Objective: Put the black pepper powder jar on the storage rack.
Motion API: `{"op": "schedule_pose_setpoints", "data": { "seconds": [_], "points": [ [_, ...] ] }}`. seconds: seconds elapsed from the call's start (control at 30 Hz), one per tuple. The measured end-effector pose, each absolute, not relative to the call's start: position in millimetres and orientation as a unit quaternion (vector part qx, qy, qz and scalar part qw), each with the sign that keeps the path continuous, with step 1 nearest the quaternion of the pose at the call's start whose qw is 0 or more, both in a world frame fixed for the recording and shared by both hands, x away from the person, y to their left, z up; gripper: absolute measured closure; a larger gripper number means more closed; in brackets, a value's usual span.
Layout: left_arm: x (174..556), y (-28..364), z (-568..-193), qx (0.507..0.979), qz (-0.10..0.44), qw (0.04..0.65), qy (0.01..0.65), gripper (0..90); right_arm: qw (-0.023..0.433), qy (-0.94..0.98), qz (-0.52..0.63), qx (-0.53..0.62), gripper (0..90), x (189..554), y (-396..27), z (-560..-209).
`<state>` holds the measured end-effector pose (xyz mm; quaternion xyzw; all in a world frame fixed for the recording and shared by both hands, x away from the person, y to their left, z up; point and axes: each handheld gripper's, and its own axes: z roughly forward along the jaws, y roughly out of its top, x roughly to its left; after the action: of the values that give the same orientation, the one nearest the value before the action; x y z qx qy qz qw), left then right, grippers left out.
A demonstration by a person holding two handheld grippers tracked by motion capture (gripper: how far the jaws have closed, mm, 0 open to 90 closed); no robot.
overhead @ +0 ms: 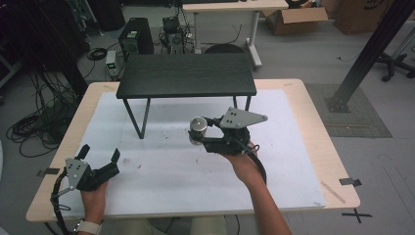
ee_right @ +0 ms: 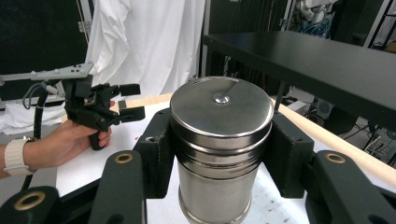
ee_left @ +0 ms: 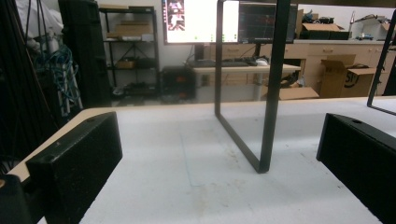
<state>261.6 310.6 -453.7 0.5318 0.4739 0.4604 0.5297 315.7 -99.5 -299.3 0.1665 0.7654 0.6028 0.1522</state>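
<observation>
Your right gripper (overhead: 199, 135) clamps the steel canister (overhead: 198, 128) above the white mat (overhead: 161, 166), at six o'clock from the black shelf (overhead: 186, 74). Your left gripper (overhead: 100, 155), at eight o'clock, gapes wide, empty.

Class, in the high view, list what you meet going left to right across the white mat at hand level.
Left tool → metal canister → right tool, shut on the canister.

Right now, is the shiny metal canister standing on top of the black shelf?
No, the shiny metal canister sits clamped in the right gripper, below the black shelf.
</observation>
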Motion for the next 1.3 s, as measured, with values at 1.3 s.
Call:
{"op": "schedule_pose_setpoints", "data": {
  "seconds": [1.3],
  "points": [
    [261,311,-454,0.531,0.46,0.53,0.475,0.5,0.149,0.759,0.609,0.174,49.1,346,-102,-239]
  ]
}}
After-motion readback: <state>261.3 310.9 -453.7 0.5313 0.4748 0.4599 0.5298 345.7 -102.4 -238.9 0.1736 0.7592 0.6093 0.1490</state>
